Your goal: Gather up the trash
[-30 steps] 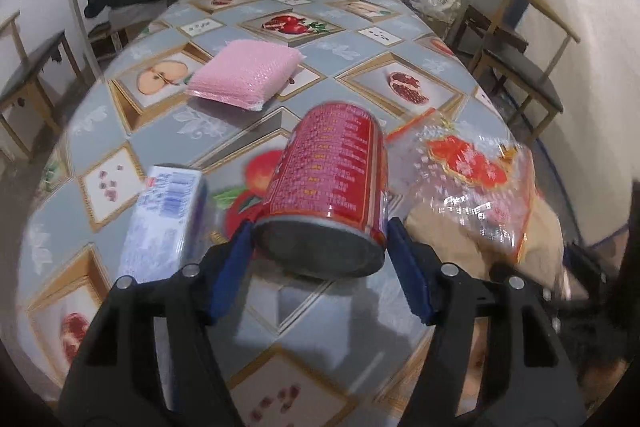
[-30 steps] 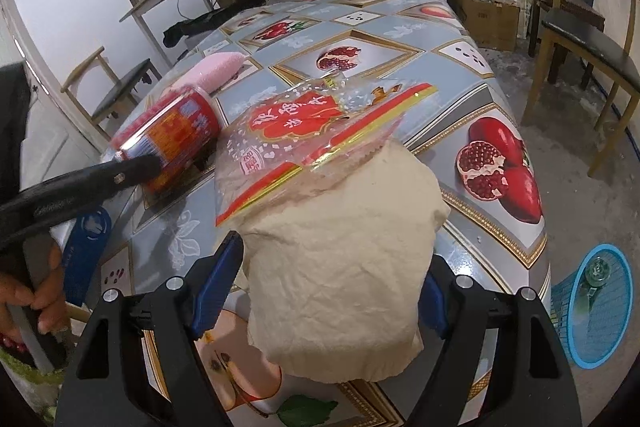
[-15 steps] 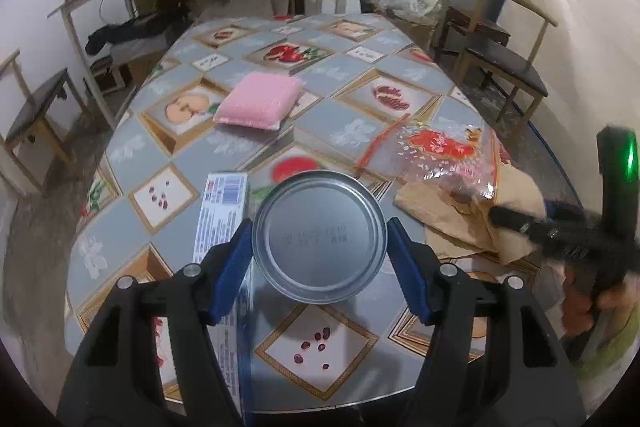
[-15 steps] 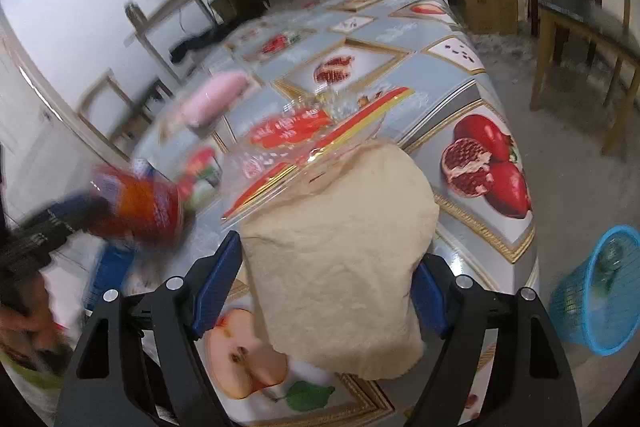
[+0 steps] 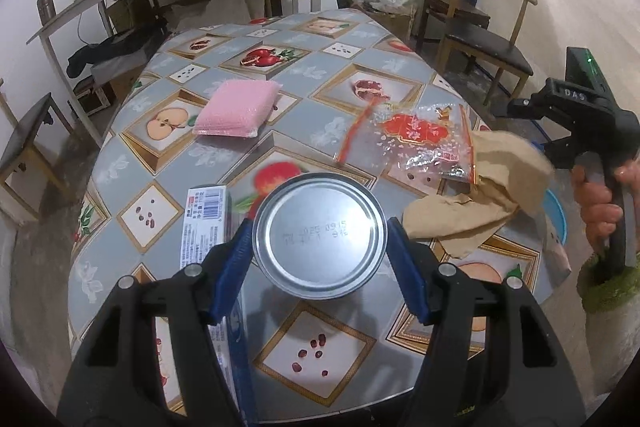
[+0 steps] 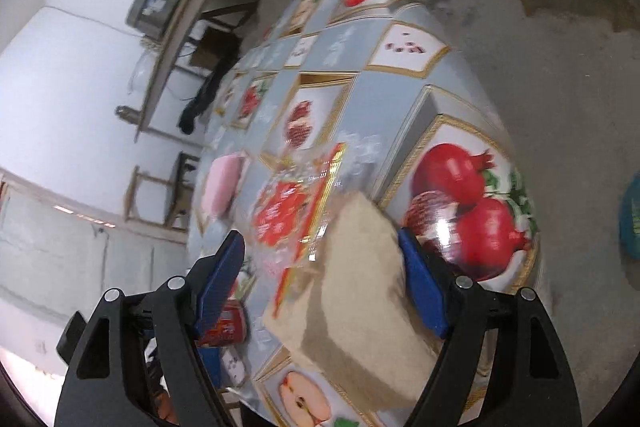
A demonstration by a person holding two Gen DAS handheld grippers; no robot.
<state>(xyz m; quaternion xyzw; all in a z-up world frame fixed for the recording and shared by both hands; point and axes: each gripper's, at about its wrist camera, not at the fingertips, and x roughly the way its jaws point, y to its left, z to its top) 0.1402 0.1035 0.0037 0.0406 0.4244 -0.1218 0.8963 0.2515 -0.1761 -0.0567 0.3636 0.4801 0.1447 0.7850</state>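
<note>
Left wrist view shows the left gripper (image 5: 320,239) clamping a round silver-bottomed tin can (image 5: 320,233), while the right gripper (image 6: 320,279) pinches crumpled tan paper (image 6: 360,287).

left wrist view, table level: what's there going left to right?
Blue-and-white box → pink sponge → can held in the left gripper → clear red-printed wrapper → tan paper → right gripper's handle in a hand.

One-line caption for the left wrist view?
Left gripper holds a can end-on above the table; sponge and wrapper lie beyond.
</note>
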